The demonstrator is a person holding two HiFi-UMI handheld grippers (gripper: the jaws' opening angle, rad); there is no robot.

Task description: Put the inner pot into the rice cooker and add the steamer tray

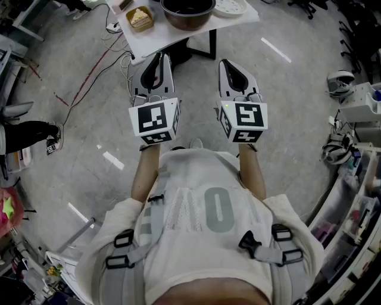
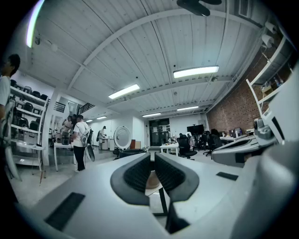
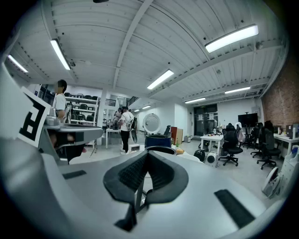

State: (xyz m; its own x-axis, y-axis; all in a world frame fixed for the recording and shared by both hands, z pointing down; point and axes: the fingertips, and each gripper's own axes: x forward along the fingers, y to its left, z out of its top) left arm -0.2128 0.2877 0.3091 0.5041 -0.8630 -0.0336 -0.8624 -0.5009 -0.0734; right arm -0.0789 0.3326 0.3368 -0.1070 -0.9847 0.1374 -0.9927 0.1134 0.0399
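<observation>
Head view: white table (image 1: 159, 36) at the top edge carries the dark inner pot (image 1: 188, 12), which looks empty. At its left on the table is a small tan dish (image 1: 140, 18) holding a pale wedge, and at its right the white steamer tray (image 1: 231, 7). Left gripper (image 1: 156, 62) and right gripper (image 1: 231, 67) are held short of the table, jaws closed together, nothing between them.
</observation>
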